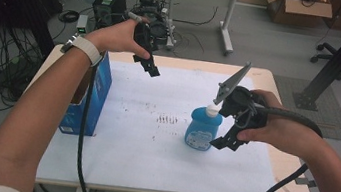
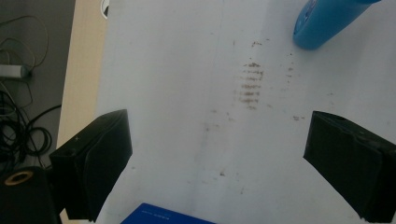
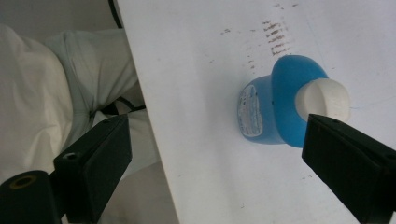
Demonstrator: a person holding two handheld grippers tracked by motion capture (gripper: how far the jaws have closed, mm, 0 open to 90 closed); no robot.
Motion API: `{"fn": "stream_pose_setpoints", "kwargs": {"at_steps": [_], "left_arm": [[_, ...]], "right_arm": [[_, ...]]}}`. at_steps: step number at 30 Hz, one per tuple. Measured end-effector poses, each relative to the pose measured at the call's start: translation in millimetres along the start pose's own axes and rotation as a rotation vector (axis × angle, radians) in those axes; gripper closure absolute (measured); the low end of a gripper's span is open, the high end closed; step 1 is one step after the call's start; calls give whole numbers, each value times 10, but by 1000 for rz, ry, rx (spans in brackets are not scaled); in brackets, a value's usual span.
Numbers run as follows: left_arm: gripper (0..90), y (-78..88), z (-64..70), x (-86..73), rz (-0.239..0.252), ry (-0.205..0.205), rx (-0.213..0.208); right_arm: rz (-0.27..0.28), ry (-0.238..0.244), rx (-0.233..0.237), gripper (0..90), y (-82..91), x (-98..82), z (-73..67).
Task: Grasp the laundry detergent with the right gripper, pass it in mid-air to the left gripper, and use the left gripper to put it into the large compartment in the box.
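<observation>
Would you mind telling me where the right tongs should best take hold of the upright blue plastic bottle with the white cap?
Probably the blue plastic bottle is best gripped across its narrower shoulders just below the white cap, coming down from above: it stands upright, and the open right tongs already hover beside it.

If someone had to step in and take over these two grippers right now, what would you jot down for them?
Left gripper: open, holding nothing, held above the far left of the white mat, near the blue box.
Right gripper: open, holding nothing, right beside the blue bottle.
Bottle: upright on the mat, white cap on.
Box: standing at the table's left edge.
Done: nothing gripped yet.
Left: probably close the right gripper on the bottle; what follows is not visible.
</observation>
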State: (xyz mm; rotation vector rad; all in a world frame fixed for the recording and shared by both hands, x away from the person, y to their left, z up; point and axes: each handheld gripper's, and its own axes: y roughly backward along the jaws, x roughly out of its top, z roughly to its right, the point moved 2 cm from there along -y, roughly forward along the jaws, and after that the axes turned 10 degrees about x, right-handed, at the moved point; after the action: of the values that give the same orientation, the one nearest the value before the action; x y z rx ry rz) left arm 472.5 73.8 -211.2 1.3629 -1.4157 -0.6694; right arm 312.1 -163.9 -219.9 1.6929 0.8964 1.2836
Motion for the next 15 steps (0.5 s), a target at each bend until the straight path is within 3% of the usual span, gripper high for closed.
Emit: {"fn": "stream_pose_setpoints", "kwargs": {"at_steps": [10,15], "left_arm": [[74,18,19,30,2,11,0],[72,41,35,36,4,11,3]], "right_arm": [[30,-10,-26,72,94,-82,51],[54,-25,-43,59,149,-140,176]]}}
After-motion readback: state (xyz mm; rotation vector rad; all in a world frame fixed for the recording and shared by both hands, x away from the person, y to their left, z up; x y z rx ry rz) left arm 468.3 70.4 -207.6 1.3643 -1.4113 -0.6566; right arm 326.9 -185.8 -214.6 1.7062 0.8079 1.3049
